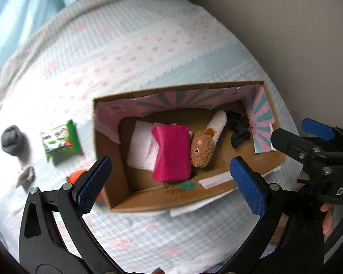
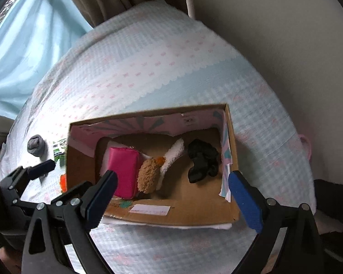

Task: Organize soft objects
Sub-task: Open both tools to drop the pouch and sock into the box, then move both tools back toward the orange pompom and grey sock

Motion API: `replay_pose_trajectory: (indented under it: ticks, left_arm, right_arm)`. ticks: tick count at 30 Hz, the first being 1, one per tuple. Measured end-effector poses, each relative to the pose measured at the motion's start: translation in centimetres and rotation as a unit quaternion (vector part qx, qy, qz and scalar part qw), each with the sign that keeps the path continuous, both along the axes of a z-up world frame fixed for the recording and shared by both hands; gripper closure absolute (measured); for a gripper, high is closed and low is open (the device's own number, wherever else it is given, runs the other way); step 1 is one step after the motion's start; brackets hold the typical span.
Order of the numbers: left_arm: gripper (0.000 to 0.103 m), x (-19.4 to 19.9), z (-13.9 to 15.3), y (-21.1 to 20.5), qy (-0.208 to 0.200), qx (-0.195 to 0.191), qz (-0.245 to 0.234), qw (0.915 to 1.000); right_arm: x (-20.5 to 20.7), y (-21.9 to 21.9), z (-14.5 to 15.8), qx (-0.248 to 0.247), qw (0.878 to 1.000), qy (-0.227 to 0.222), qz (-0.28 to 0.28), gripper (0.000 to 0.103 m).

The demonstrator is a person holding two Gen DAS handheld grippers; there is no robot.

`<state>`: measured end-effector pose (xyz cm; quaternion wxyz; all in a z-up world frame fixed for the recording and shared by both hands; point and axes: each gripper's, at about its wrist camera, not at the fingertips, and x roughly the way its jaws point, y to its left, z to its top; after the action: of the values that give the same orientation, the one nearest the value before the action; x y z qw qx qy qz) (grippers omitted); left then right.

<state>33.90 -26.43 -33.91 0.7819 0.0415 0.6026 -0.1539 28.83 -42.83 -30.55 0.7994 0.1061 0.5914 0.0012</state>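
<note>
An open cardboard box (image 1: 113, 159) (image 2: 231, 141) lies on the bed. Inside are a pink pouch (image 1: 171, 153) (image 2: 124, 171), a brown plush toy (image 1: 201, 149) (image 2: 148, 178), a white rolled cloth (image 1: 218, 123) (image 2: 173, 155), white tissue (image 1: 141, 150) and a black cloth (image 1: 239, 127) (image 2: 202, 161). Left of the box lie a grey sock ball (image 1: 12, 140) (image 2: 36, 146), a green packet (image 1: 60, 140), a pale cloth (image 1: 25, 174) and an orange thing (image 1: 76, 175), partly hidden. My left gripper (image 1: 169, 183) is open and empty above the box's near wall. My right gripper (image 2: 171, 197) is open and empty over the box.
The bed has a pale blue and white cover with pink bows (image 1: 148, 52). A wall (image 1: 285, 22) is at the right, a light blue curtain (image 2: 22, 45) at the left. The right gripper also shows in the left wrist view (image 1: 308, 143).
</note>
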Motion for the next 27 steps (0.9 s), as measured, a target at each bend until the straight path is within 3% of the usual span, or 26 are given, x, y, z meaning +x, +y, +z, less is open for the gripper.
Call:
replay_pose_trajectory:
  ticks: [5,14,20,27]
  left_arm:
    - [0.000,-2.3,4.8,1.5,-0.044,-0.003,0.000,0.9990]
    - [0.000,-7.8,13.3,8.3,-0.125,-0.014,0.037,0.9914]
    - [0.000,-11.1,17.3,14.3,-0.177,-0.009,0.064,0.9821]
    - [0.000,-14.6,19.5,22.0,-0.207,-0.017,0.092,0.9740]
  right_arm:
    - [-2.4,1.3,5.2,-0.007,0.999,-0.051,0.005,0.007]
    - [-7.5,6.9,14.3,-0.033,0.988,-0.146,0.023,0.007]
    - [-10.6,12.4,17.2,-0.037,0.980,-0.193,0.042,0.007]
    - [-13.6,18.7,18.9,-0.026,0.971,-0.229,0.059,0.007]
